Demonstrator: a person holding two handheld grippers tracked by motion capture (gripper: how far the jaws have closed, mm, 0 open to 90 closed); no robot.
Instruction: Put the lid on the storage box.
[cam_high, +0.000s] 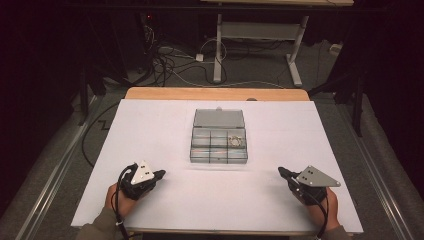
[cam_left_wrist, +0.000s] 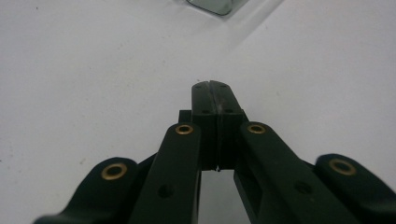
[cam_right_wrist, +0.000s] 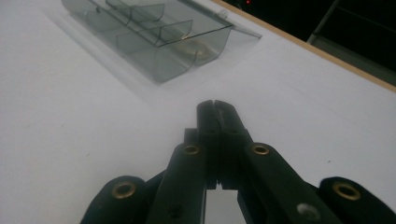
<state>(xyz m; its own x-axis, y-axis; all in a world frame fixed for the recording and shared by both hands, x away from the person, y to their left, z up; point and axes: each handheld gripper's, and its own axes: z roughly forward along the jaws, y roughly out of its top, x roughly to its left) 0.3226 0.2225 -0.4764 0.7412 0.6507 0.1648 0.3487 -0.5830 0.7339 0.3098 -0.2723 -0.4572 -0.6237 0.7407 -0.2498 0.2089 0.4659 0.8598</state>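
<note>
White tabletop (cam_high: 165, 200) bare around clear box (cam_high: 219, 142); both jaws closed.

In the left claw view the top edge is cutting off the box (cam_left_wrist: 212, 5), leaving just one corner showing. In the right claw view the box's (cam_right_wrist: 154, 39) left end is running out past the top edge. From above, the pale contents (cam_high: 234, 140) of the box's far right compartment are staying too small to identify. Both forearms are disappearing under the bottom edge.
</note>
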